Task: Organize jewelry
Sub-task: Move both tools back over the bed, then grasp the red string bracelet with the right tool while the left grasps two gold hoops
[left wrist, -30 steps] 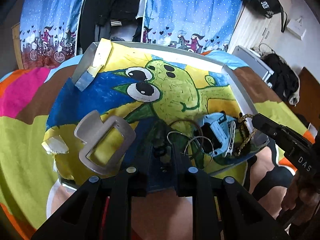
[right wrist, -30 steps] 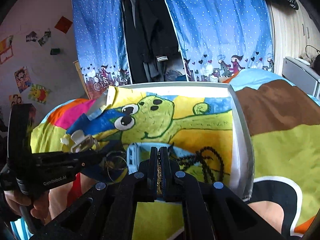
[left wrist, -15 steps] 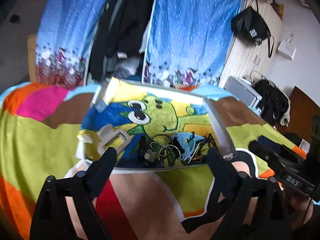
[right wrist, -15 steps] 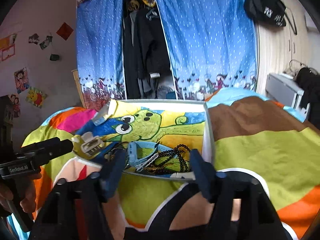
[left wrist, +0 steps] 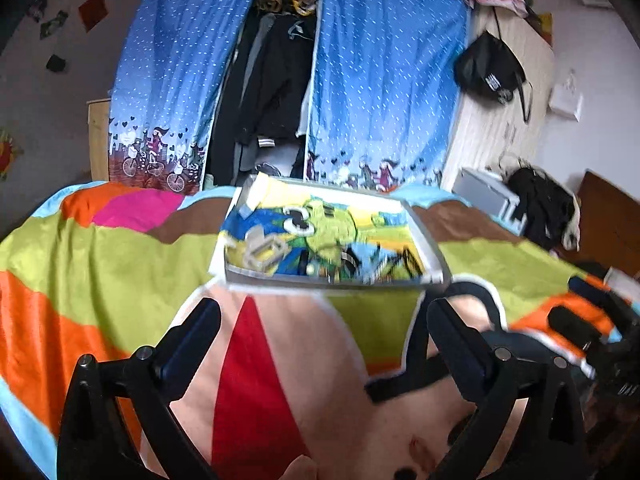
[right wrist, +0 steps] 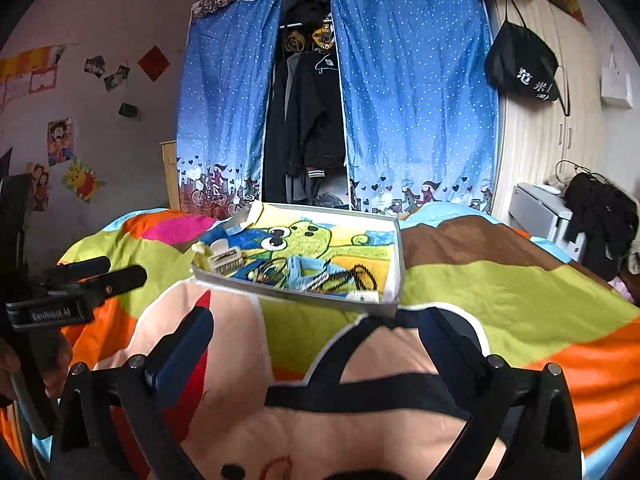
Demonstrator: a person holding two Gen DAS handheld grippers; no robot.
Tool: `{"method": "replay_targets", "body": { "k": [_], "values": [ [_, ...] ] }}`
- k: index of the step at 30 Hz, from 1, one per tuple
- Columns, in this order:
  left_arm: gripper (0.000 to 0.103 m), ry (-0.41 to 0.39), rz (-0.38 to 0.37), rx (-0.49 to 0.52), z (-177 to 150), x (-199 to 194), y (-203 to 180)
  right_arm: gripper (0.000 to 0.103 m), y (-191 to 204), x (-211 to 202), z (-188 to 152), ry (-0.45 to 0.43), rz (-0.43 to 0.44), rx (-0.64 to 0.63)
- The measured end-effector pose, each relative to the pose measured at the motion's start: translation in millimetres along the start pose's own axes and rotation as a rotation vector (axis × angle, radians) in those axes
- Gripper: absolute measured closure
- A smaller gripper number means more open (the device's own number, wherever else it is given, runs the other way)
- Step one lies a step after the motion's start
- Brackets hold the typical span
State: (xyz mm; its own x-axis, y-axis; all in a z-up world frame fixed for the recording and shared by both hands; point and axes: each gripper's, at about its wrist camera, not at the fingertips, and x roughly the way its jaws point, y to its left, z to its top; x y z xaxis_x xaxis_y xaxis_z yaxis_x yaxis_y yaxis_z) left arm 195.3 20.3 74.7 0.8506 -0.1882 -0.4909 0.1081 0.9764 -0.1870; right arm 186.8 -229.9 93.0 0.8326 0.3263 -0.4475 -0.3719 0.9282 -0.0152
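Note:
A shallow white tray (right wrist: 397,252) lined with a green cartoon drawing lies on the bed. Along its near side sit a grey buckle-like piece (right wrist: 224,258), thin bangles (right wrist: 272,272), a light blue strap (right wrist: 308,270) and a black bead necklace (right wrist: 362,276). In the left wrist view the tray (left wrist: 431,242) is blurred, with the grey piece (left wrist: 262,250) at its left. My left gripper (left wrist: 322,332) hangs open and empty well short of the tray. My right gripper (right wrist: 316,340) is also open and empty, back from the tray's near rim.
A bedspread (right wrist: 500,292) in bright colour blocks covers the bed. Blue curtains (right wrist: 416,112) and hanging dark clothes (right wrist: 312,128) stand behind it. A wooden wardrobe (right wrist: 536,148) and a grey unit (right wrist: 536,212) with dark clothing are at the right. A hand (right wrist: 56,364) holds the left gripper's handle.
Both grippers were shut low over the jewelry in the tray. Both have since opened wide and pulled back and up from it, leaving the pieces in the tray.

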Motion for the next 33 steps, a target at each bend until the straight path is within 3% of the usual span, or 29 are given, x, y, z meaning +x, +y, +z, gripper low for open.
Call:
{"method": "replay_targets", "body": {
  "k": [13, 24, 33],
  "values": [
    [0.002, 0.073, 0.026, 0.057, -103, -26, 6, 0.0, 24, -23, -75, 0.09, -0.041, 0.014],
    [0.002, 0.202, 0.1, 0.127, -143, -9, 29, 0.0, 25, 0, -137, 0.287, -0.01, 0.022],
    [0.002, 0.32, 0.089, 0.151, -171, 5, 39, 0.0, 28, 16, -178, 0.431, 0.088, 0.083]
  ]
}}
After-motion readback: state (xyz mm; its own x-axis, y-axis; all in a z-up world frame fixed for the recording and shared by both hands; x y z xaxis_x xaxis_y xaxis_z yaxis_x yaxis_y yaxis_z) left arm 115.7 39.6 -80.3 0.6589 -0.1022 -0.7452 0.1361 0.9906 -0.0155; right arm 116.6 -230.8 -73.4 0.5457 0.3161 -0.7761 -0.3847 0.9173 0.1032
